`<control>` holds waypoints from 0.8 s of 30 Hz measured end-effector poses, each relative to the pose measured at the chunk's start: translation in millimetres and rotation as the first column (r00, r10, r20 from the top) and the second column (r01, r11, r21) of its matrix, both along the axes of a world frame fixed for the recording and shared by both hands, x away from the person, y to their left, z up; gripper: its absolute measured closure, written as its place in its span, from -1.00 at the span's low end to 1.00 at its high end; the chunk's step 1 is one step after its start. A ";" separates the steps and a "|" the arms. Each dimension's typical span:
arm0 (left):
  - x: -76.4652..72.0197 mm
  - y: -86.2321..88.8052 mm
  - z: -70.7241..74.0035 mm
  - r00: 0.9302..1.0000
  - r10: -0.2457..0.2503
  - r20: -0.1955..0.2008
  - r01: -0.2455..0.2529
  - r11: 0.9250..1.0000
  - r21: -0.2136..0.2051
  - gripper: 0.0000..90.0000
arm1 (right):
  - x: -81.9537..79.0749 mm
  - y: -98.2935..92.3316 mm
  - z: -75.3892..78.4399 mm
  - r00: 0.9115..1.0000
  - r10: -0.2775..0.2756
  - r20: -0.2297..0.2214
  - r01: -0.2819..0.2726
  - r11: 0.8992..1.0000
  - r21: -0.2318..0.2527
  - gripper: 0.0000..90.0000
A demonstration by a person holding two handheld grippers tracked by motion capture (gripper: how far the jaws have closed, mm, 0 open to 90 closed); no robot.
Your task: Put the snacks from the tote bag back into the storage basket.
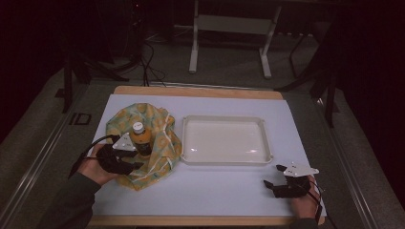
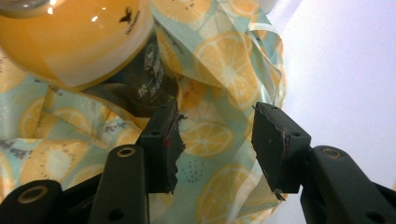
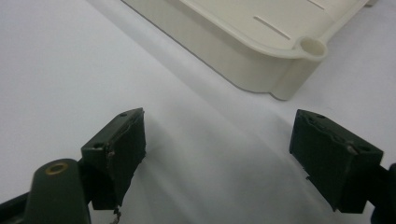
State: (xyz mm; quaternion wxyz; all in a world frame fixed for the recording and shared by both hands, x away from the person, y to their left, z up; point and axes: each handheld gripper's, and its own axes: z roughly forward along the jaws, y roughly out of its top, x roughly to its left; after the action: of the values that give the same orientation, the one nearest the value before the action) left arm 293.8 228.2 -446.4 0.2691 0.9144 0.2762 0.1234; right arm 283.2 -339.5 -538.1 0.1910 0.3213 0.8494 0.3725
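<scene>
An orange drink bottle (image 1: pixel 141 139) with a white cap stands upright in the middle of a lemon-print cloth (image 1: pixel 160 143) that is bunched up around it at the table's left. My left gripper (image 1: pixel 135 159) sits at the bottle's near-left side, low over the cloth. In the left gripper view its jaws (image 2: pixel 217 116) are partly apart with only the cloth (image 2: pixel 224 60) showing behind the gap; the bottle (image 2: pixel 70 42) looms at upper left, beyond the left jaw. My right gripper (image 1: pixel 272 175) rests near the table's front right, open (image 3: pixel 219 121) over bare table.
A cream plastic tray (image 1: pixel 224 160) lies beside the cloth at the table's centre, with nothing in it; its near corner (image 3: pixel 243 65) shows ahead of the right gripper. A white sheet (image 1: pixel 200 191) covers the wooden table. Metal frame legs stand on the floor beyond.
</scene>
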 end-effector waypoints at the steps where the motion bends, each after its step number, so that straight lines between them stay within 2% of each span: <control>1: 0.8 0.5 0.5 1.000 -0.001 -0.001 0.001 1.000 0.001 0.15 | 0.0 0.0 0.0 1.000 0.000 0.001 0.000 1.000 0.001 -0.60; 17: 11.6 4.8 13.0 1.000 -0.007 -0.010 0.008 0.998 0.059 0.15 | 0.0 -0.2 0.1 1.000 0.003 0.003 -0.003 1.000 0.001 -0.60; 24: 16.2 3.5 16.7 1.000 -0.018 -0.021 0.020 0.994 0.104 0.15 | -0.1 -0.2 0.1 1.000 0.002 0.002 -0.002 1.000 0.001 -0.60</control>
State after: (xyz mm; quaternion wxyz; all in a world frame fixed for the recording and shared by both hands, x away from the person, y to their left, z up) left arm 310.0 231.8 -429.6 0.2195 0.9309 0.2634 0.1257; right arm 283.1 -339.7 -538.1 0.1914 0.3203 0.8493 0.3734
